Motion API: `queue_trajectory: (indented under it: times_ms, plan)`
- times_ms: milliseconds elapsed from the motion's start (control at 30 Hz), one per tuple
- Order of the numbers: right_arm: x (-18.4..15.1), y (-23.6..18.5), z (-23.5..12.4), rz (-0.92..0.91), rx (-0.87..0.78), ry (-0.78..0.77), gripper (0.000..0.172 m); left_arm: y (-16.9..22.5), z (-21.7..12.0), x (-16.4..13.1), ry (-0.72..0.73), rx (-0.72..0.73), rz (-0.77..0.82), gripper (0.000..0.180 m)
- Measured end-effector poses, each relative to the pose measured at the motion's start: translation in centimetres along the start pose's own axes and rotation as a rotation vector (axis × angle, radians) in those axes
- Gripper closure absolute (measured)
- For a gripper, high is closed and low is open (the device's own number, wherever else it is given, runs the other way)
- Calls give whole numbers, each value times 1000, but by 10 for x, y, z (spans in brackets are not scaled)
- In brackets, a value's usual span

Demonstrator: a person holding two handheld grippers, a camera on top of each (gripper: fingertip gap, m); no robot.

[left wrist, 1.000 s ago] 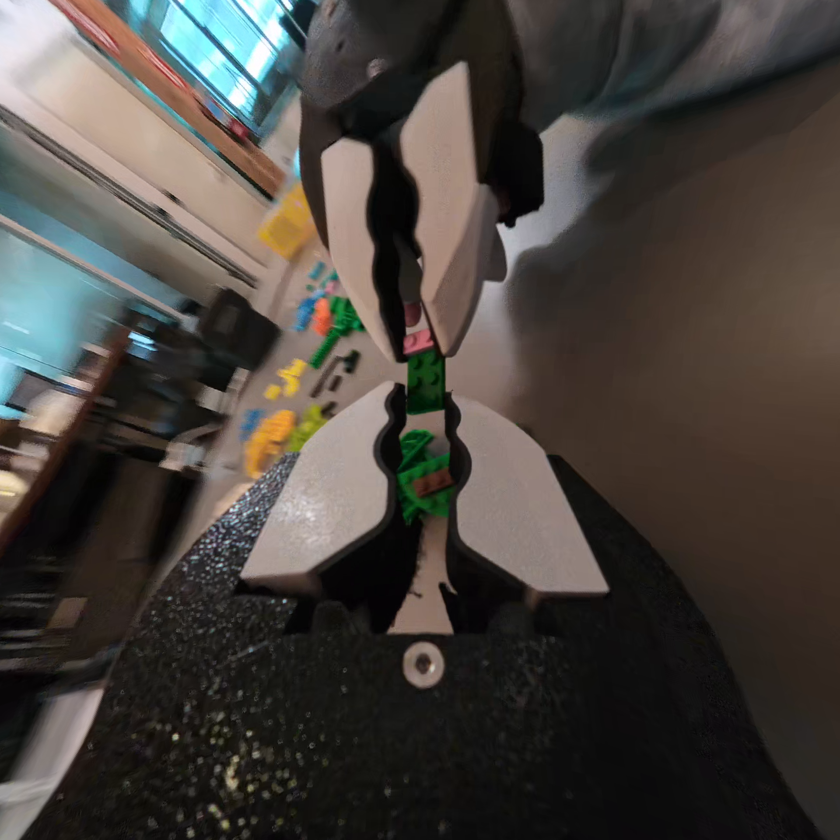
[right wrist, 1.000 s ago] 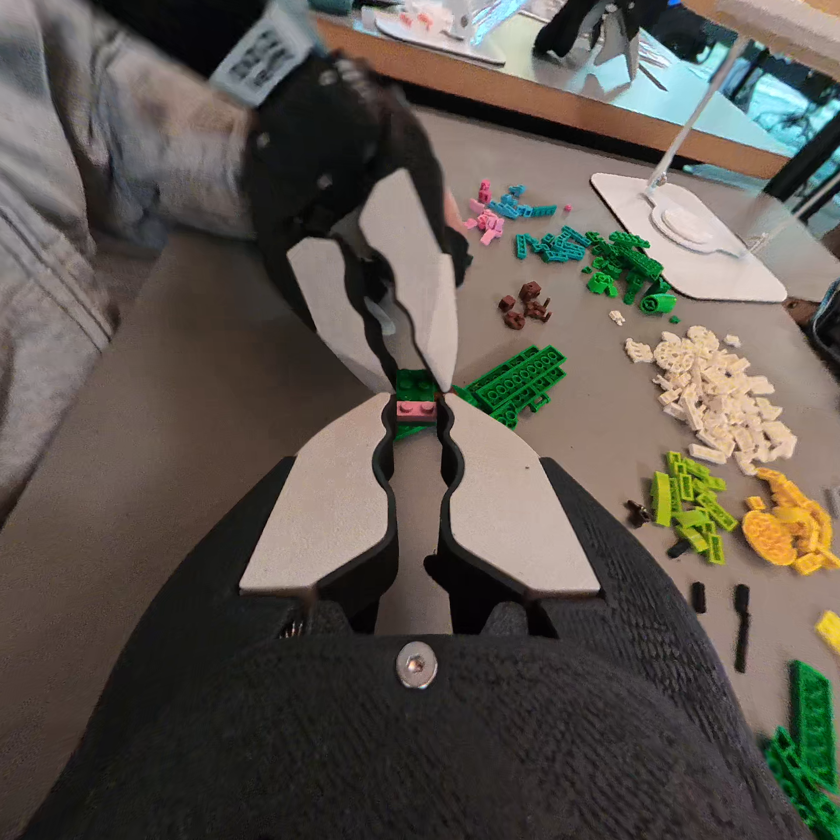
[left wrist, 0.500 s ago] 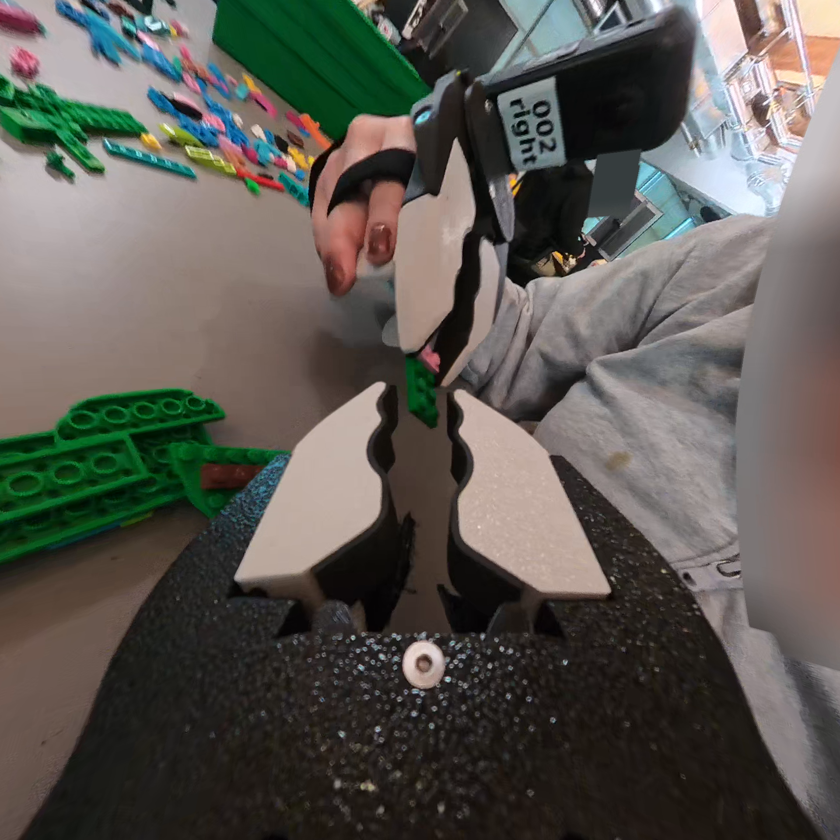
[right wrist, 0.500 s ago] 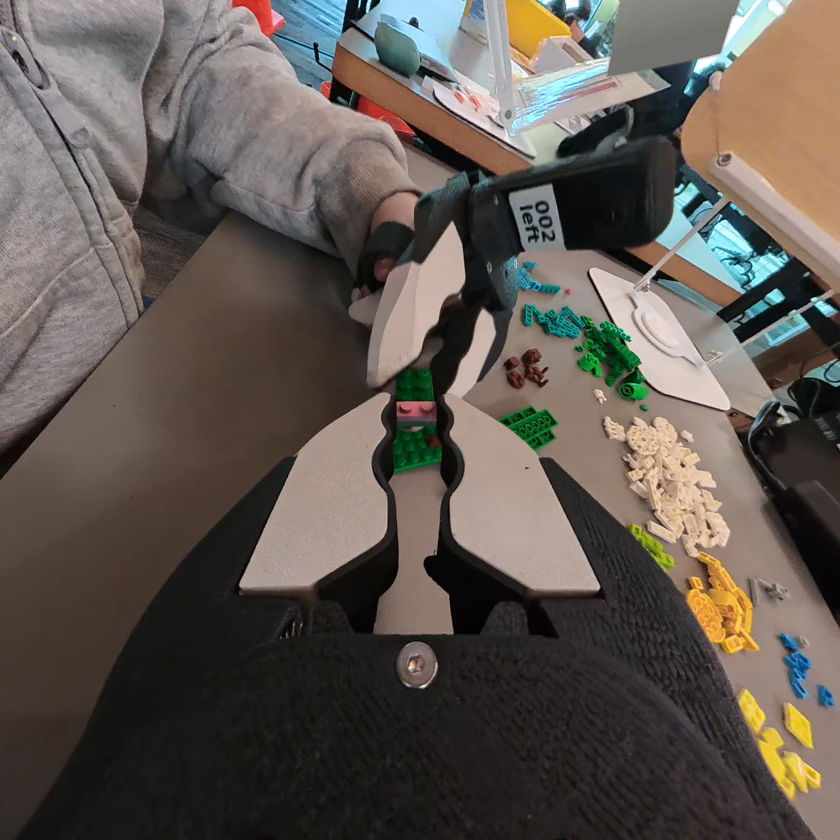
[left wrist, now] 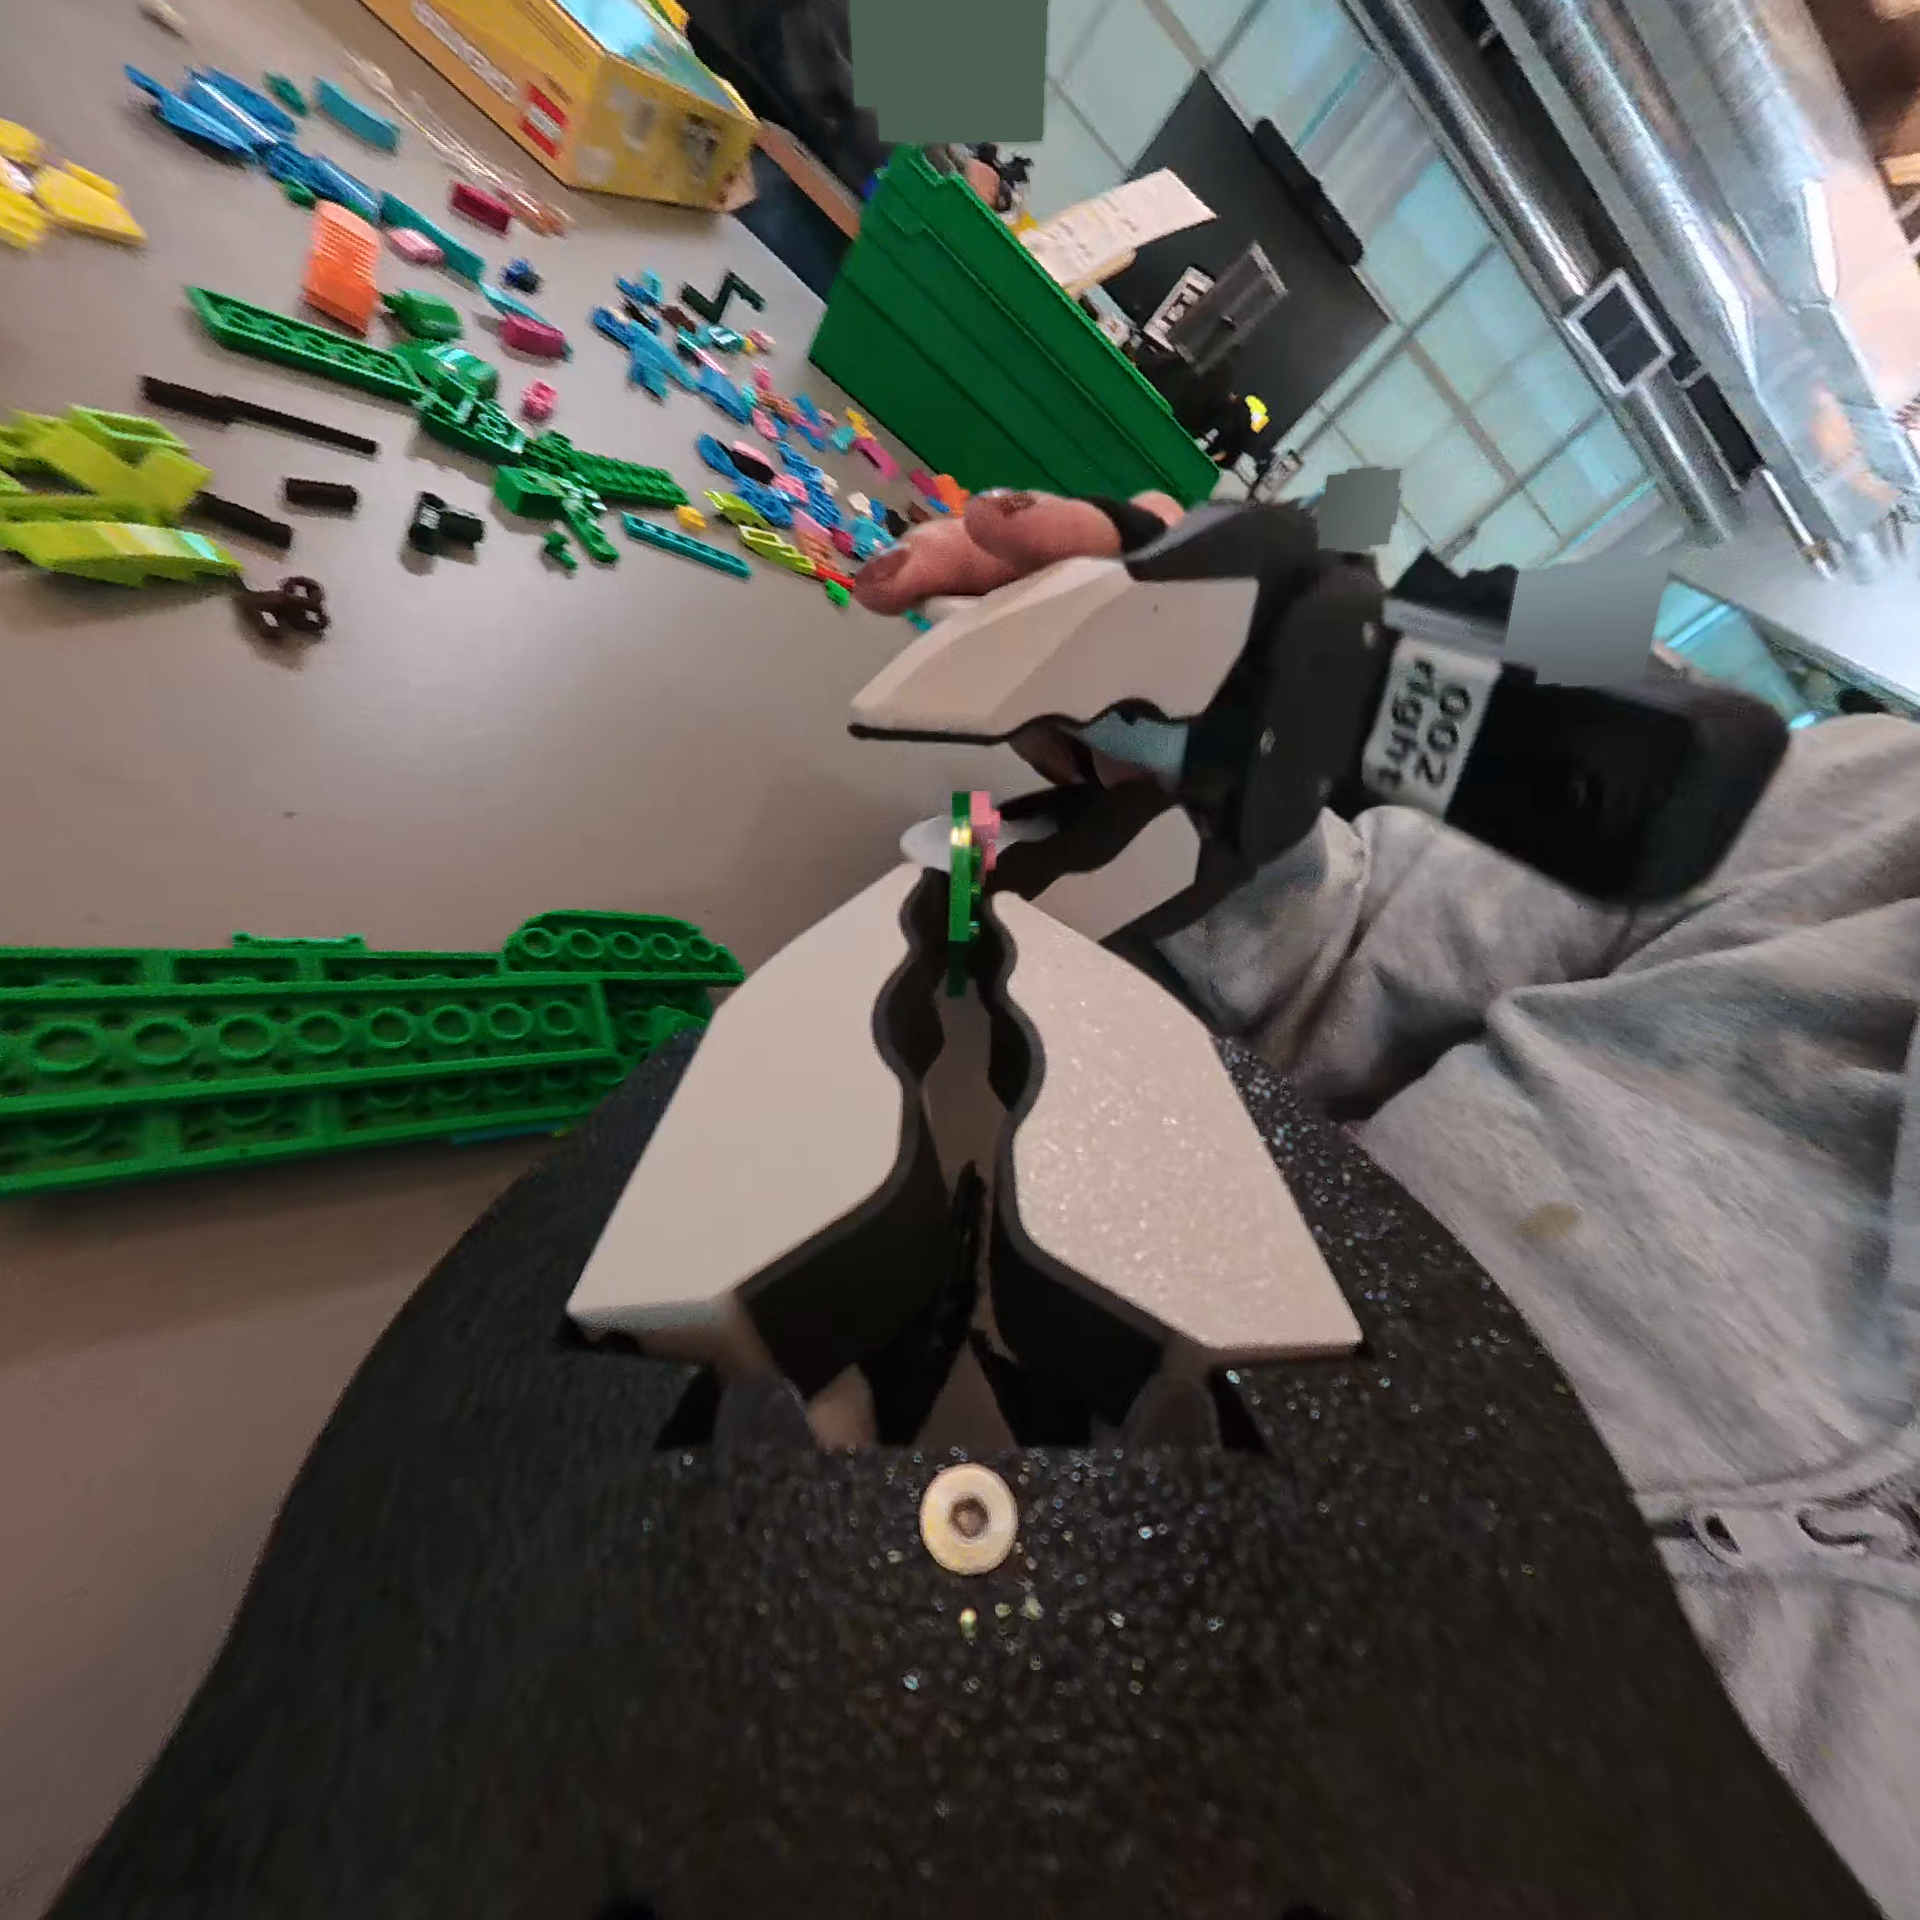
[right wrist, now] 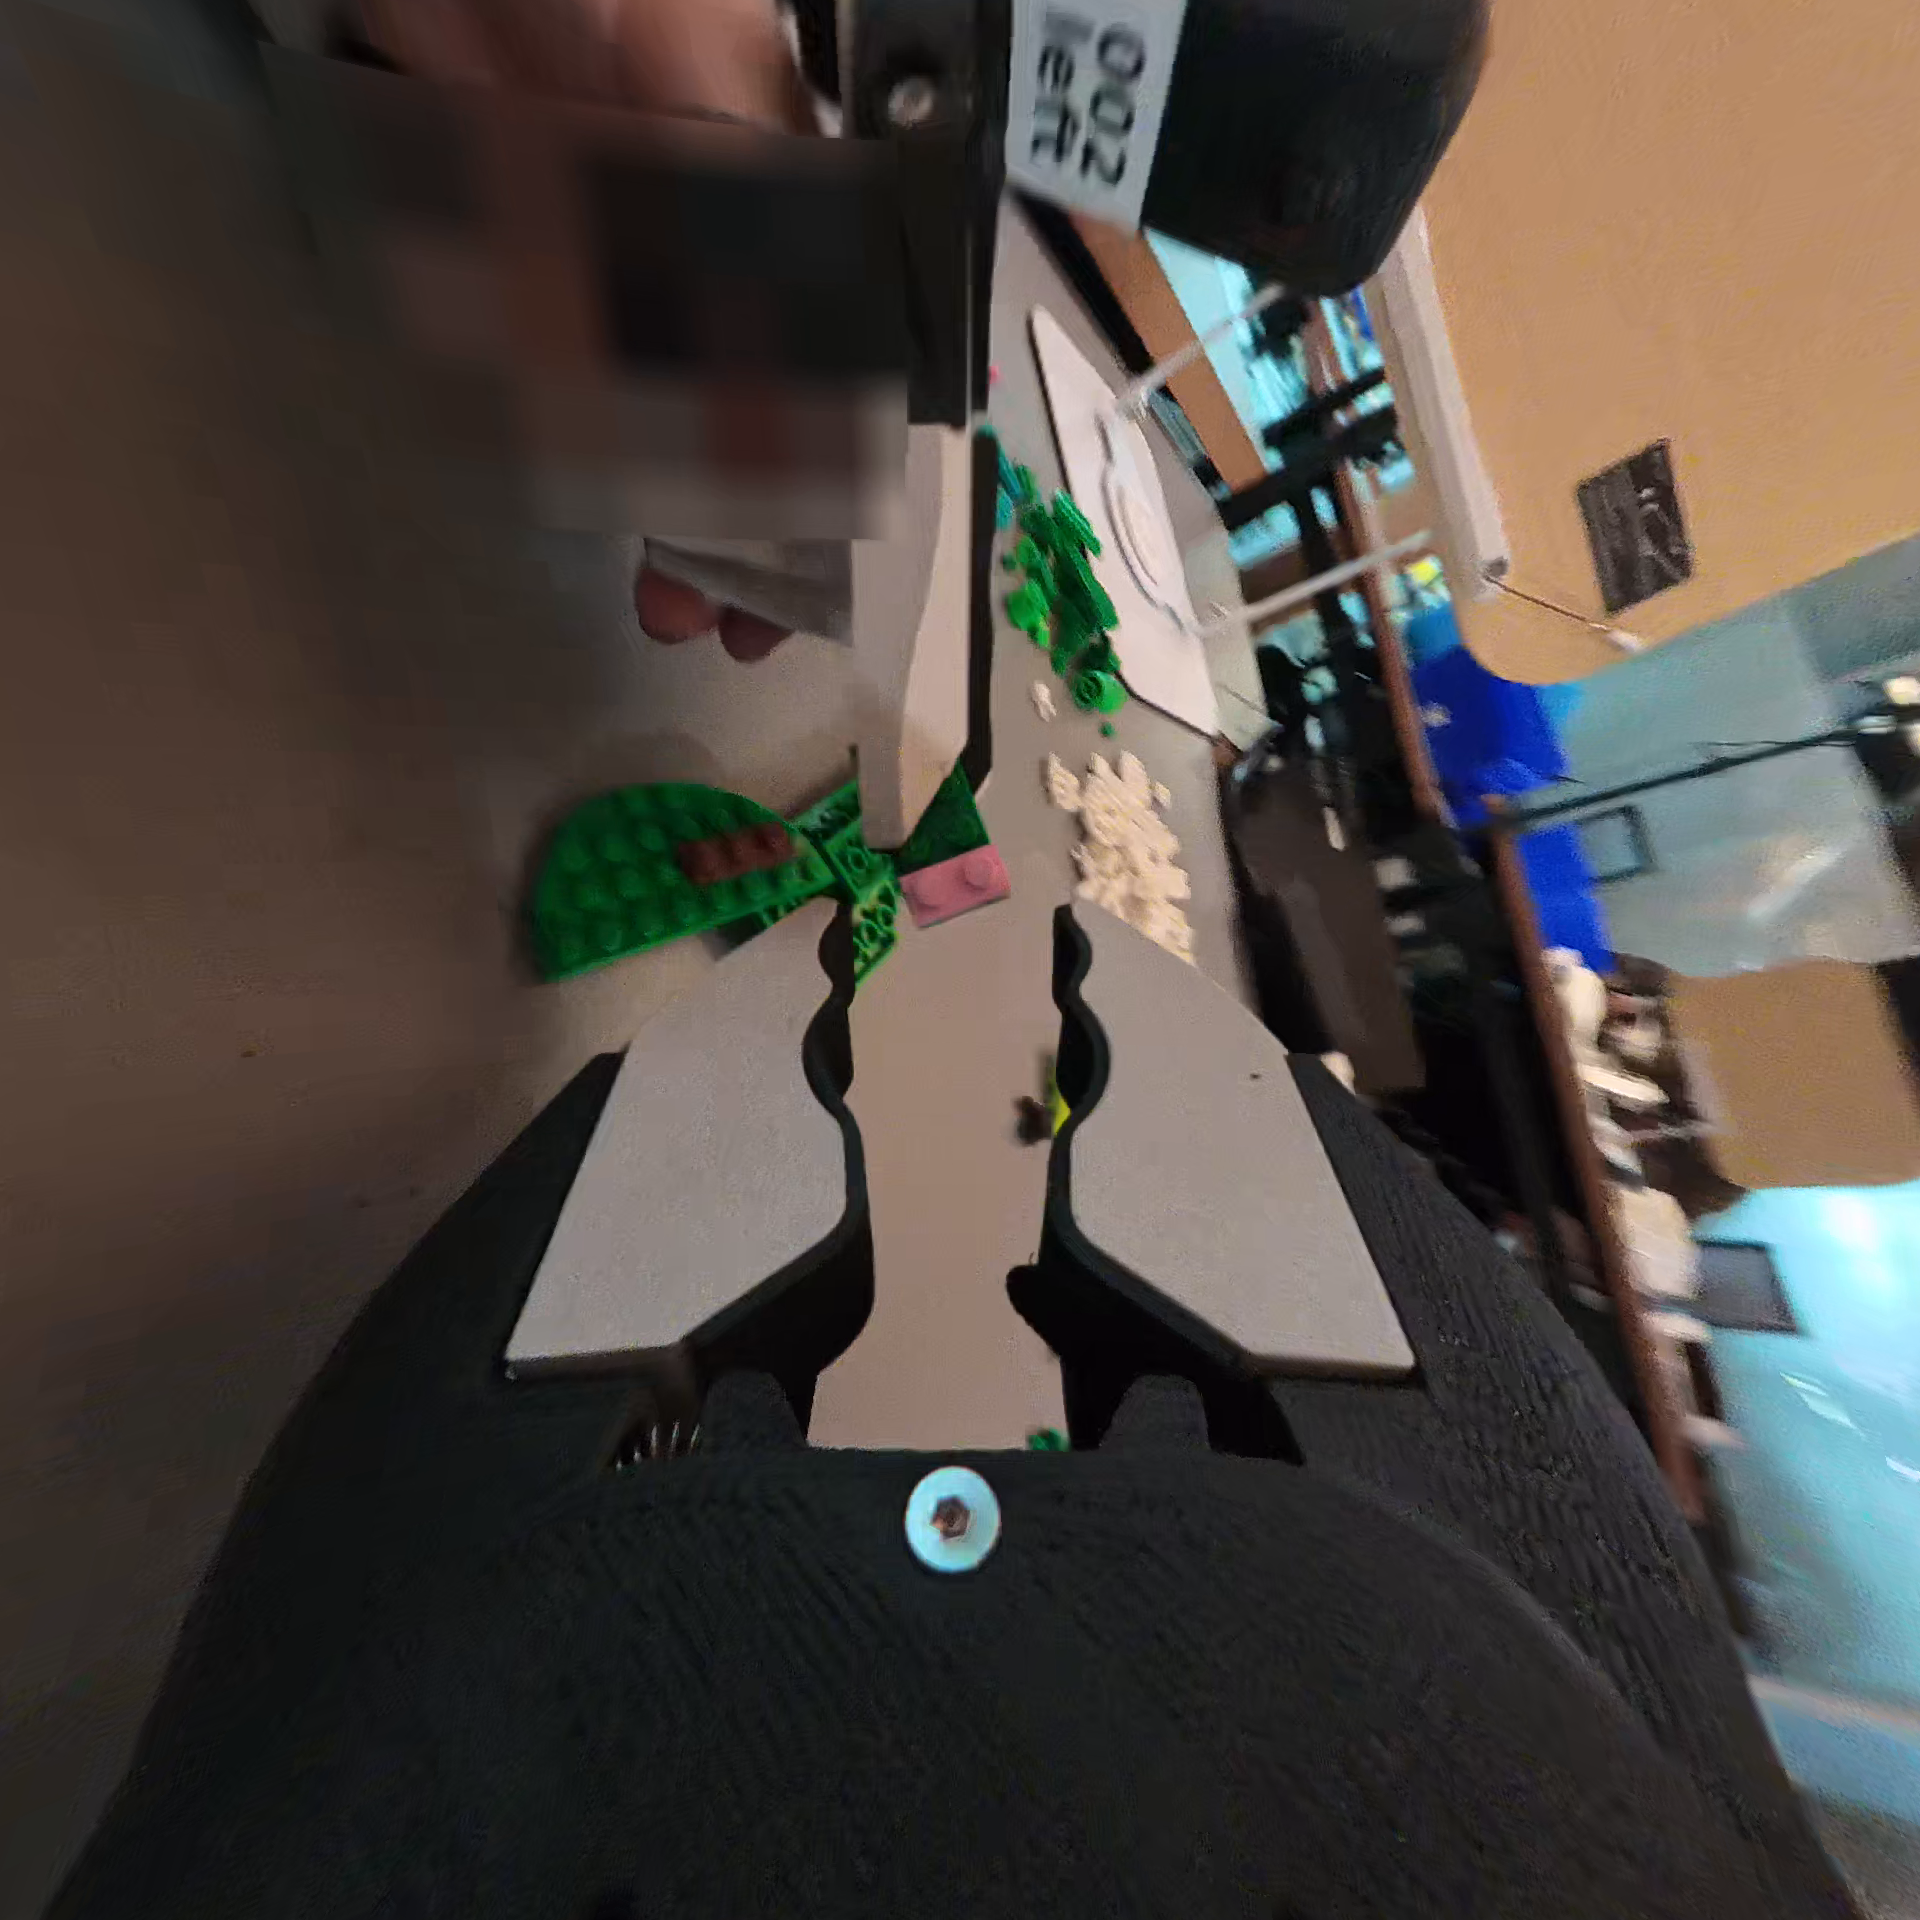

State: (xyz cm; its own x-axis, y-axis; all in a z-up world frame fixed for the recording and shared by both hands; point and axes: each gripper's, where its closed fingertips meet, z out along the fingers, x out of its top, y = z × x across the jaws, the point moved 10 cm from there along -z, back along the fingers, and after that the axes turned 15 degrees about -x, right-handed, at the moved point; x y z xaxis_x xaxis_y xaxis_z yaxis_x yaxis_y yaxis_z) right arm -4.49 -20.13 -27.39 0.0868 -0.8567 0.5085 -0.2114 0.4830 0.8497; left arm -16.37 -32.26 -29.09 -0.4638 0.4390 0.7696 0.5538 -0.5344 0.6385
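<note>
Left wrist view is showing, at far left, loose bricks lying on the grey table (left wrist: 499, 748): lime green pieces (left wrist: 99, 499), black rods (left wrist: 255, 416), and a big green plate assembly (left wrist: 312, 1039) resting flat near the lower left. Farther back a yellow box (left wrist: 582, 94) and a green bin (left wrist: 997, 343) are standing. At centre the left gripper (left wrist: 961, 925) is clenching a thin green plate (left wrist: 964, 904) edge-on, both pads pressing on its faces, with a small pink brick (left wrist: 987, 831) sitting stuck to the plate's upper end. Just to the right, the right gripper (left wrist: 966, 779) is hanging with its jaws spread wide on either side of the pink brick, one finger well above it, gripping nothing; a hand (left wrist: 997, 540) is resting on its top and a grey sleeve (left wrist: 1558, 1039) is filling the right side.

Right wrist view is blurring with motion. At left a rounded green plate (right wrist: 634, 894) carrying a brown brick (right wrist: 738, 857) is lying on the table. At centre the pink brick (right wrist: 956, 883) is sitting just ahead of the right gripper's (right wrist: 951, 925) released fingertips, apart from both. White pieces (right wrist: 1127, 852) are lying heaped to the right.
</note>
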Motion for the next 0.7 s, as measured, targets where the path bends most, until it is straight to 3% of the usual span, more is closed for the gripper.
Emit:
queue_trajectory:
  times_ms: [100, 367, 567, 700]
  plan:
    - [5, -11, 5, -137, -94, -10, 142, -2, -2, 0, 19, 54, 5, 175]
    - [13, -19, 12, -274, -242, -29, 150, -3, -6, 2, 38, 112, 23, 175]
    - [8, -19, 15, -317, -257, -62, 144, -1, -3, 1, -12, 131, 49, 175]
    - [5, -22, 15, -369, -256, -59, 153, -2, -3, 0, -18, 125, 44, 175]
